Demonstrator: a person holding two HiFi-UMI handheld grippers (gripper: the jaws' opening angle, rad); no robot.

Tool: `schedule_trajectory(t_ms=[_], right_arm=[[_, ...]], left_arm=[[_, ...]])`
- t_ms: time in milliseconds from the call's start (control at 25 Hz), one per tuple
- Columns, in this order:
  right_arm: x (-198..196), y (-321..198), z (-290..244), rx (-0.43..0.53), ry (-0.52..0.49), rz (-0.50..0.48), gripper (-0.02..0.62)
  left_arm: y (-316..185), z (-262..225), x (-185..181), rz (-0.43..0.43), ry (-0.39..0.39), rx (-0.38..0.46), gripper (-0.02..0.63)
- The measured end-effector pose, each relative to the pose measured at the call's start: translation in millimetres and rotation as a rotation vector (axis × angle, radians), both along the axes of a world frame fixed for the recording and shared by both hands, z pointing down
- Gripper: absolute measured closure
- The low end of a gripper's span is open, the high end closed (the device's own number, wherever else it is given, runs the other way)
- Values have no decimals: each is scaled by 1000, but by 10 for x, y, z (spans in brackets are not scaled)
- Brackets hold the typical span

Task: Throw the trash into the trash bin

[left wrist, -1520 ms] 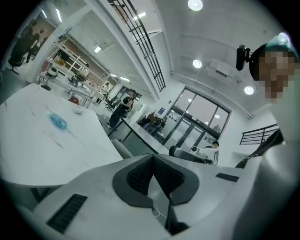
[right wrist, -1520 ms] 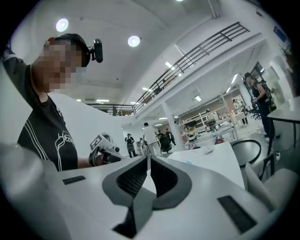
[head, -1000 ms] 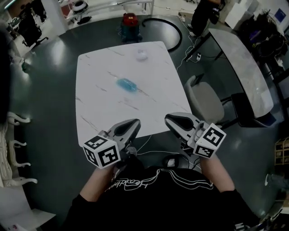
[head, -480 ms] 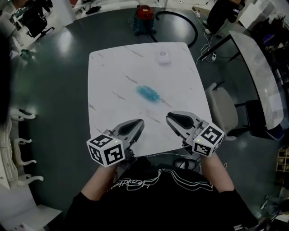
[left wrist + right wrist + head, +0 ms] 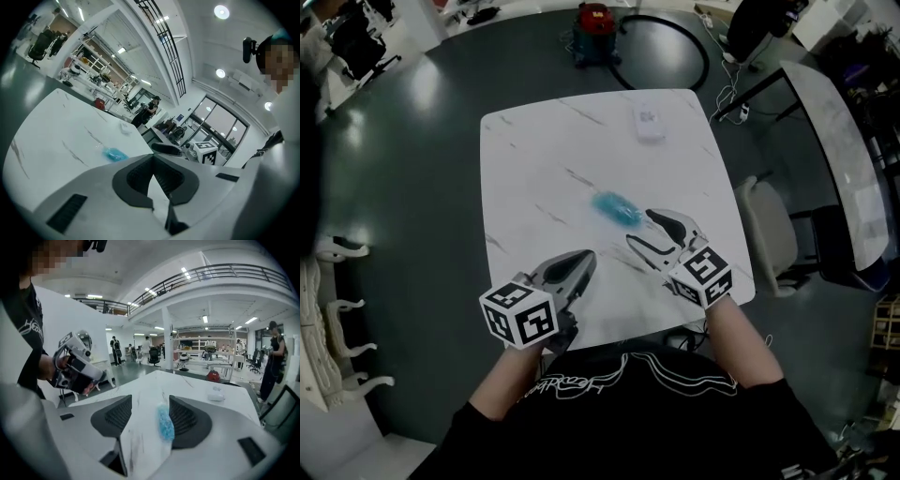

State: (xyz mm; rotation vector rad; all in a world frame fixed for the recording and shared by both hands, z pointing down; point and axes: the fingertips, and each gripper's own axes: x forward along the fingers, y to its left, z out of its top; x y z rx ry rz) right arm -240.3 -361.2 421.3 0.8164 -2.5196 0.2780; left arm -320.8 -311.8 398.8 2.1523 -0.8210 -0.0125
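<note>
Right gripper [image 5: 150, 414]: jaws have just been opening and now stand apart, nothing pressed. The crumpled blue plastic wrapper [image 5: 165, 423] is framed between them, lying near the middle of the white marbled table [image 5: 534, 150]. This gripper has been brought in from the near edge over the last second. Pickup is judged imminent; binning not begun.

Left gripper [image 5: 154, 174]: clenched, empty, at the near edge.

The head view places the wrapper just beyond the right tips; only the right gripper view shows it lined up between the pads. No bin is identified in any view.
</note>
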Motion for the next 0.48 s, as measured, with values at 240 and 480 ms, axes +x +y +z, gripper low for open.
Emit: schedule_trajectory(t_ms=[240,480], right_arm=[[-49,-350,584,-42,179,0,337],[-20,-522,1081,-118,282,13,337]], left_arm=[[-117,169,-94,-11,7,-35,600],[-166,261,-140,-24,15,-54,600]])
